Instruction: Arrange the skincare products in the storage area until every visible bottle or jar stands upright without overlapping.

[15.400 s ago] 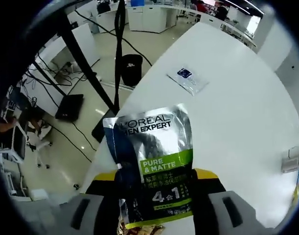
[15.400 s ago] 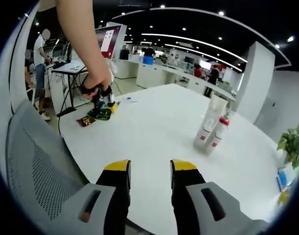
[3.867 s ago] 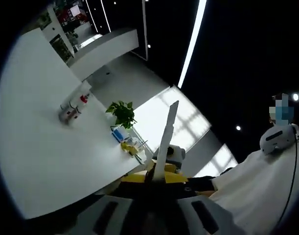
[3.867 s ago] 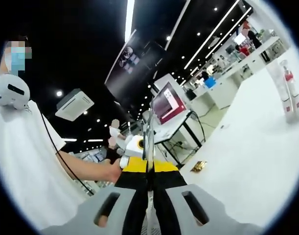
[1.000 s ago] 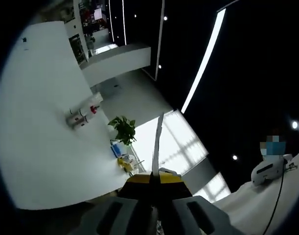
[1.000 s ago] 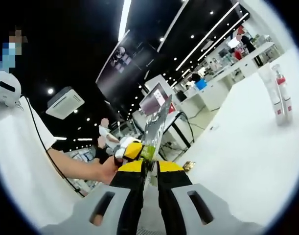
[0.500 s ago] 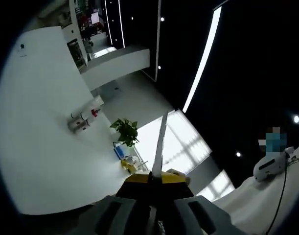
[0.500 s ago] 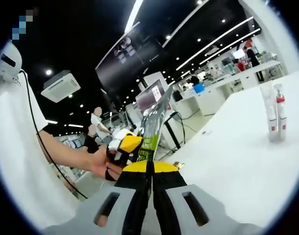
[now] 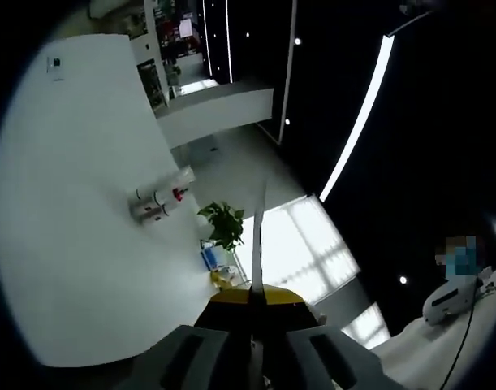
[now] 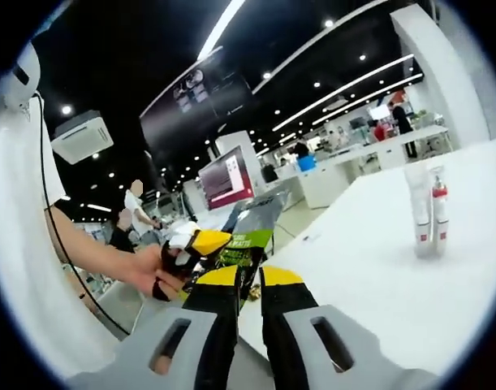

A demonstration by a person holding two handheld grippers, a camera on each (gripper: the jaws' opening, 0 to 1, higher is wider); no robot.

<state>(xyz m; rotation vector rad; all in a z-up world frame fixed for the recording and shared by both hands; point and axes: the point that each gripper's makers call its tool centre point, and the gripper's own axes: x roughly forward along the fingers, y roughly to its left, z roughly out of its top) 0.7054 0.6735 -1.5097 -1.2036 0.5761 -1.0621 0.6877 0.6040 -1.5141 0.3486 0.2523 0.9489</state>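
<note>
Sachet (image 9: 256,244), edge-on at lower centre of the left gripper view, clamped between my left gripper (image 9: 256,294) jaws. In the right gripper view my right gripper (image 10: 248,280) jaws stand slightly apart, the sachet just beyond them. Two bottles (image 10: 426,214) stand upright together on the white table (image 10: 369,276), right of frame.

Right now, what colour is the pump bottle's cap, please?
Red, clearest in the right gripper view on the pump bottle.

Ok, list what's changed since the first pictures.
The left gripper has kept the L'Oreal sachet clamped and carried it from the table edge up to the right gripper, whose once wide-open jaws now nearly meet at its lower end; whether they grip is unclear. The two bottles stay upright, side by side on the white table.
</note>
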